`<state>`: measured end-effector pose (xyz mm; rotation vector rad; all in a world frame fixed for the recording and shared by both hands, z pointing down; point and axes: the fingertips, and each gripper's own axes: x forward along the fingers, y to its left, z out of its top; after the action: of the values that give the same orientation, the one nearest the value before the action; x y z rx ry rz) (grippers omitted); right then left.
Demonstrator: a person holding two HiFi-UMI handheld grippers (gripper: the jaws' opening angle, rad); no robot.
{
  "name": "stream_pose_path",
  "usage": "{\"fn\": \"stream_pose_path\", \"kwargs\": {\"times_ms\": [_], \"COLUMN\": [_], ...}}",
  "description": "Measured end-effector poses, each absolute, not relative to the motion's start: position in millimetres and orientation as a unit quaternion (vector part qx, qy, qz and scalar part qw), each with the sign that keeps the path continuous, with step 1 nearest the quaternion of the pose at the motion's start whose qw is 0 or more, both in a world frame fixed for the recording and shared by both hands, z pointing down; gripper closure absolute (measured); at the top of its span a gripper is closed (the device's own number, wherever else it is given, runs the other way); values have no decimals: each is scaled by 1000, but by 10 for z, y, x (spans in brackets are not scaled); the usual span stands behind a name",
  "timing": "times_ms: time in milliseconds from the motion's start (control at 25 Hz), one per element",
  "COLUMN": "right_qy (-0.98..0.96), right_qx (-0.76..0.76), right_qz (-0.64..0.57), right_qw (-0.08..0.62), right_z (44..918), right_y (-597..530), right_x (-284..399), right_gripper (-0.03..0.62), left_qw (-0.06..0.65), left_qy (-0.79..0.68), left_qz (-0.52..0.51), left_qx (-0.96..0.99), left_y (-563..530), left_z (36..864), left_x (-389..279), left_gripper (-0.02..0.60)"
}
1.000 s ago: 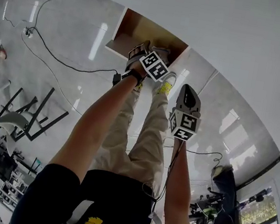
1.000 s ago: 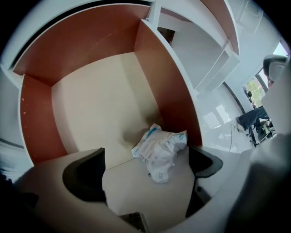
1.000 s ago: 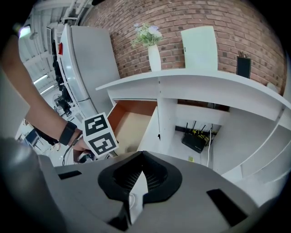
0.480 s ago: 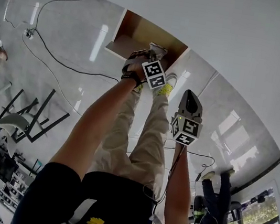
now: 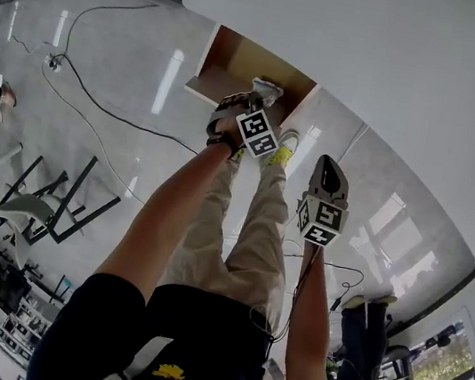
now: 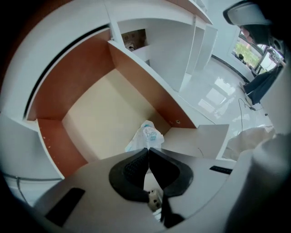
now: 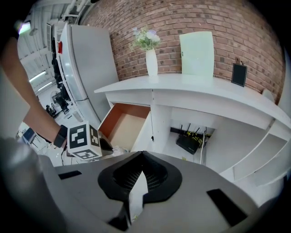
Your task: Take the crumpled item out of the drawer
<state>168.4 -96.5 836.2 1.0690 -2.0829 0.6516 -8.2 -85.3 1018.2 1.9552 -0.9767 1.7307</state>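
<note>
Pinching crumpled item (image 6: 146,135), apparently: left gripper (image 6: 148,150)

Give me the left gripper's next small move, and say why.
Probably lift the left gripper up and back toward the person, jaws shut. The jaws are closed on the crumpled item, its white end poking past the tips, and the item shows over a corner of the open drawer, so it may not be clear of the walls yet.
</note>
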Motion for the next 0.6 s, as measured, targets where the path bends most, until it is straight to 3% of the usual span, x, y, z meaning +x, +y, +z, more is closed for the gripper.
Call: {"fn": "stream_pose_path", "kwargs": {"times_ms": [600], "right_qy": [-835], "right_qx": [428], "right_qz": [191], "right_qw": [289], "right_z": [6620], "right_y": [-1407], "right_x": [1448], "right_gripper": [568], "left_qw": [112], "left_qy": [-431], "left_qz": [529], "left_qx": [723], "left_y": [-828], "left_z": [7978], "left_x": [-613], "left_gripper": [560]}}
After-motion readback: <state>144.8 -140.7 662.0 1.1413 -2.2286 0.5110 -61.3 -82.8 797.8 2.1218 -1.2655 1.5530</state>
